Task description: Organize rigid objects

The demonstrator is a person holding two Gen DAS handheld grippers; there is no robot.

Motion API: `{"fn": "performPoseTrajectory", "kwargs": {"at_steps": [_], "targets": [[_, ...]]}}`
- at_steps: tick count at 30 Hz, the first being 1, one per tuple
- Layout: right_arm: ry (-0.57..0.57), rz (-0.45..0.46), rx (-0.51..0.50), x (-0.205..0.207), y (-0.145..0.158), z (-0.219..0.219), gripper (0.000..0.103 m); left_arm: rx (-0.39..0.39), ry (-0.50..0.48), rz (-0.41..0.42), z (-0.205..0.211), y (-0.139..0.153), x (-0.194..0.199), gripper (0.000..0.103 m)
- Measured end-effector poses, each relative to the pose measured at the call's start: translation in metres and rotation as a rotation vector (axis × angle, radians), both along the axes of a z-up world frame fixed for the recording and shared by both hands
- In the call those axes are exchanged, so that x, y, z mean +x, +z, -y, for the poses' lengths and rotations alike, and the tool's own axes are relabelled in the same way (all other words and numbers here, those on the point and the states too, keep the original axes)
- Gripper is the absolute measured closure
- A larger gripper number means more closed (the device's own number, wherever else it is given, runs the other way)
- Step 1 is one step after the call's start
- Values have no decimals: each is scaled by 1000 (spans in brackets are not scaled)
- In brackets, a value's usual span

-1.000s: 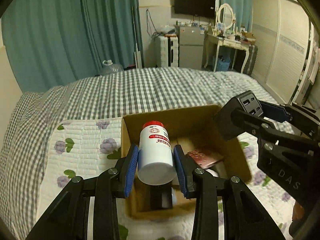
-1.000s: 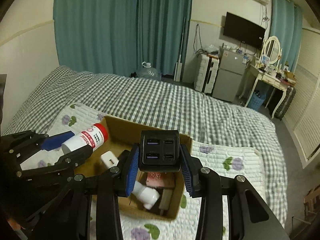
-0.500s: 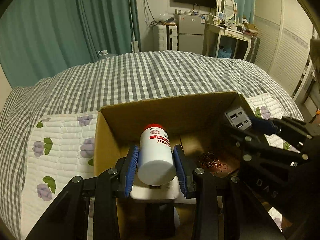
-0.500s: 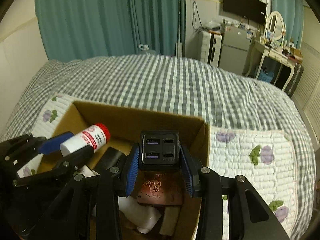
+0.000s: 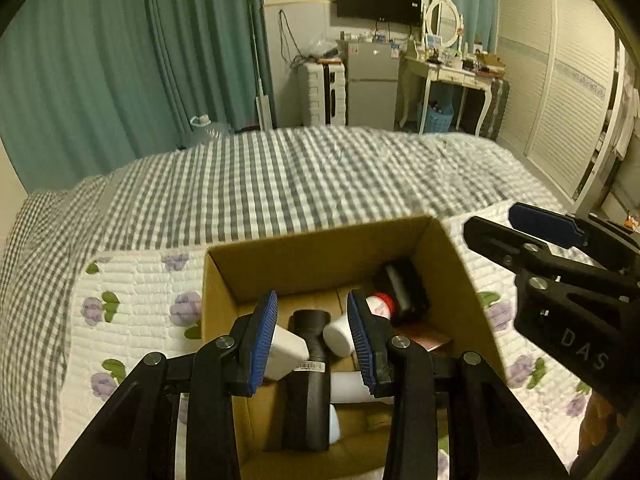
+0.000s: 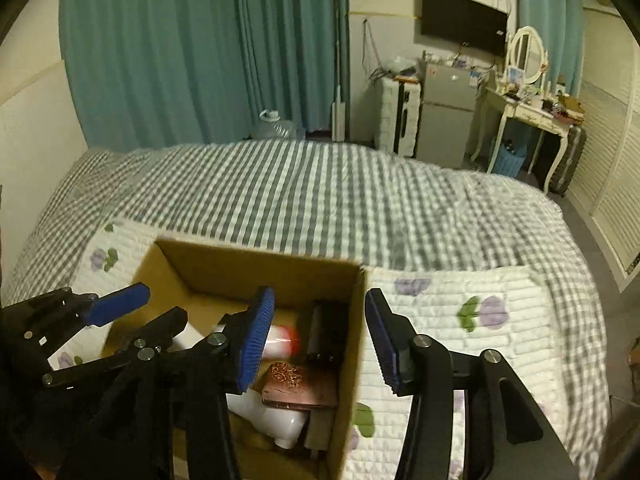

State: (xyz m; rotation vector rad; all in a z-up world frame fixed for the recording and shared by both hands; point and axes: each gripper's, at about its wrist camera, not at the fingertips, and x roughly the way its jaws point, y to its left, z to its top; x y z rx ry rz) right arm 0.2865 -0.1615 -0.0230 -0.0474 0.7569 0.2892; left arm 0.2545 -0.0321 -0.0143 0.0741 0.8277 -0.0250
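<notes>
An open cardboard box (image 5: pixel 316 258) (image 6: pixel 256 268) sits on the quilt on the bed. My left gripper (image 5: pixel 312 334) is open and empty above the box's near left part. The white bottle with a red cap (image 5: pixel 360 320) (image 6: pixel 280 338) lies inside the box. The black USB charger (image 5: pixel 402 286) (image 6: pixel 324 334) lies at the far right inside. My right gripper (image 6: pixel 320 340) is open and empty, astride the box's right wall; it also shows in the left wrist view (image 5: pixel 520 228). A black tube (image 5: pixel 308 376), white items (image 5: pixel 286 352) and a brown patterned case (image 6: pixel 300 386) also lie inside.
The white floral quilt (image 5: pixel 132 320) covers the near part of the checked bed (image 5: pixel 300 184). Teal curtains (image 5: pixel 120 60), a fridge (image 5: pixel 372 84), a dressing table (image 5: pixel 448 76) and a wardrobe (image 5: pixel 568 88) stand beyond the bed.
Both grippers opened. The bottle dropped from my left gripper and the charger from my right; both now lie in the box. Both grippers rose and pulled back a little.
</notes>
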Motion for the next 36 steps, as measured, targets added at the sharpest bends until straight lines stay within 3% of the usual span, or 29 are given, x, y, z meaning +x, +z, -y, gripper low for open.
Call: {"fn": "performPoseTrajectory", "kwargs": {"at_steps": [1,8,13,18,20,25,27,36], "targets": [[-6,6,-3,-4,6,3,56,-5,-3,0,1,8,-3,55],[-41,75,-10,-42,69,28,55,-21,9,78,4,74,-40,47],[-56,150,-18,-83,116,38,47,-26,25,164,2,124,-77,42],[-74,207,-6,-127,152,47,38,-21,52,230,-5,155,-117,34],[-79,226,-3,-144,160,48,34,-17,66,243,-8,158,-129,30],[-92,246,18,-178,161,49,6,0,90,239,-12,152,-157,28],[-92,245,26,-189,155,49,2,1,79,246,-11,148,-168,28],[-118,249,62,-208,115,50,0,6,108,309,-20,111,-202,28]]}}
